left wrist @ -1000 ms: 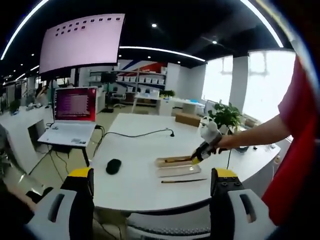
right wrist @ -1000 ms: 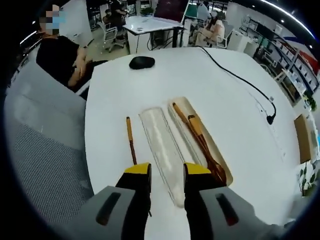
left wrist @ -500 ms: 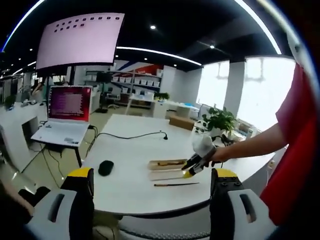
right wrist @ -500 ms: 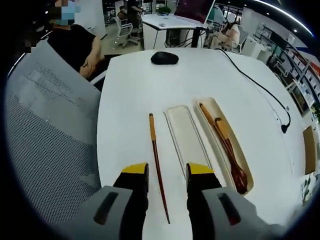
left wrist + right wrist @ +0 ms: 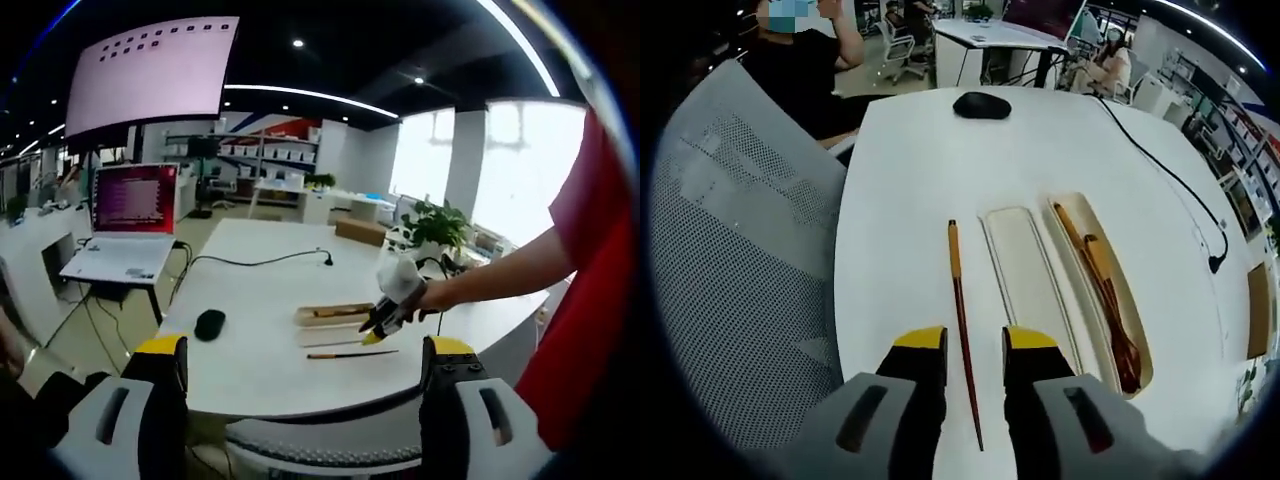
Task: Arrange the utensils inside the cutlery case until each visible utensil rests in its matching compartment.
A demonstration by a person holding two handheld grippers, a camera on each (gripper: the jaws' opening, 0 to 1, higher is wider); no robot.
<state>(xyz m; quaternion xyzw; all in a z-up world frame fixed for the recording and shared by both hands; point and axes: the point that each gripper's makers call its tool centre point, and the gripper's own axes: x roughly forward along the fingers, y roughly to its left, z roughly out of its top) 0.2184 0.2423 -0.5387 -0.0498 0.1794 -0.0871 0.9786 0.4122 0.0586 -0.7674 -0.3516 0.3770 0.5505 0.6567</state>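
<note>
A wooden cutlery case [image 5: 1137, 318] lies on the white table [image 5: 900, 170], holding a wooden spoon [image 5: 1110, 295] and one chopstick [image 5: 1072, 232]. Its clear lid [image 5: 1025, 275] lies beside it. A second brown chopstick [image 5: 960, 320] lies loose on the table left of the lid. My right gripper [image 5: 975, 350] hovers low over that chopstick's thin end, jaws open on either side of it and not touching it. In the left gripper view, the right gripper [image 5: 375, 335] sits over the case [image 5: 335, 314] and chopstick [image 5: 350, 353]. My left gripper [image 5: 305, 350] is open, far back from the table.
A black mouse [image 5: 981, 104] and a black cable [image 5: 1160, 170] lie further along the table. A grey mesh chair [image 5: 740, 250] stands at the table's edge, with a person seated beyond it. A laptop [image 5: 125, 215] sits on another desk; a plant [image 5: 437, 225] stands behind.
The right gripper has shifted so that the loose chopstick now lies between its jaws, which have narrowed slightly. The left gripper view has drifted a little; nothing on the table moved.
</note>
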